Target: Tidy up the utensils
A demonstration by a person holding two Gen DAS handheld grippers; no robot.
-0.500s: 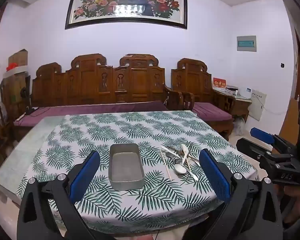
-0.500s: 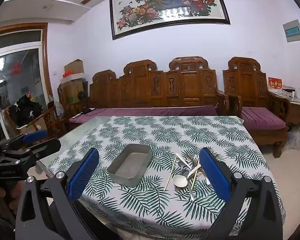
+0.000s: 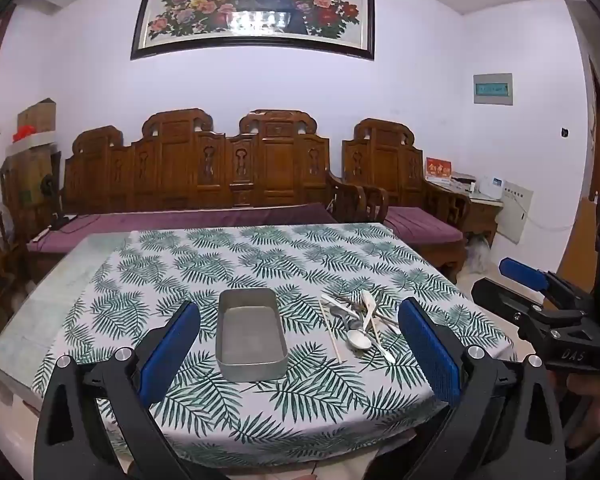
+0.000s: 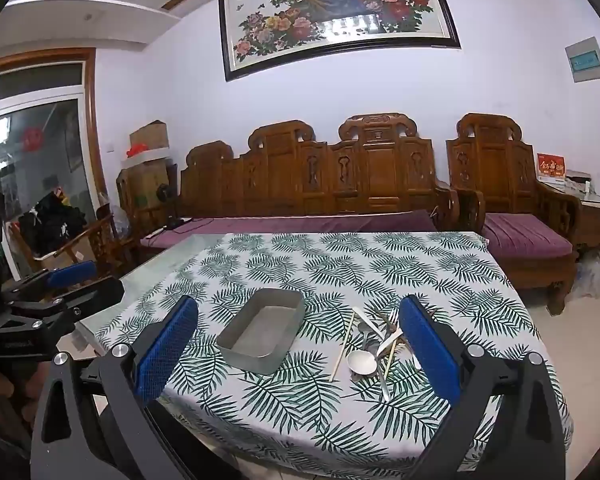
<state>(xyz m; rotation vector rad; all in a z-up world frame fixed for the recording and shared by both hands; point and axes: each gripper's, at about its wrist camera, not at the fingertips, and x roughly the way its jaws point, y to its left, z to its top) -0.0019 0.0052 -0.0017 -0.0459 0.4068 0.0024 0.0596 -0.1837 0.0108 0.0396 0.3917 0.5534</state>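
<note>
A grey metal tray [image 3: 250, 332] [image 4: 262, 332] stands empty on a leaf-print tablecloth [image 3: 260, 264] [image 4: 340, 268]. To its right lies a loose pile of utensils [image 3: 360, 322] [image 4: 374, 344]: metal spoons, a white spoon, a fork and wooden chopsticks. My left gripper [image 3: 300, 352] hangs open above the table's near edge, with nothing between its blue pads. My right gripper [image 4: 298, 350] is open too, over the near right part of the table, and holds nothing. Each gripper also shows at the edge of the other's view: the right gripper [image 3: 540, 300], the left gripper [image 4: 48, 292].
A carved wooden sofa [image 3: 236, 176] with purple cushions runs behind the table, and a matching armchair [image 4: 512, 208] stands at the right. A wooden chair [image 4: 84, 244] sits off the table's left side. Bare glass tabletop [image 3: 48, 304] shows left of the cloth.
</note>
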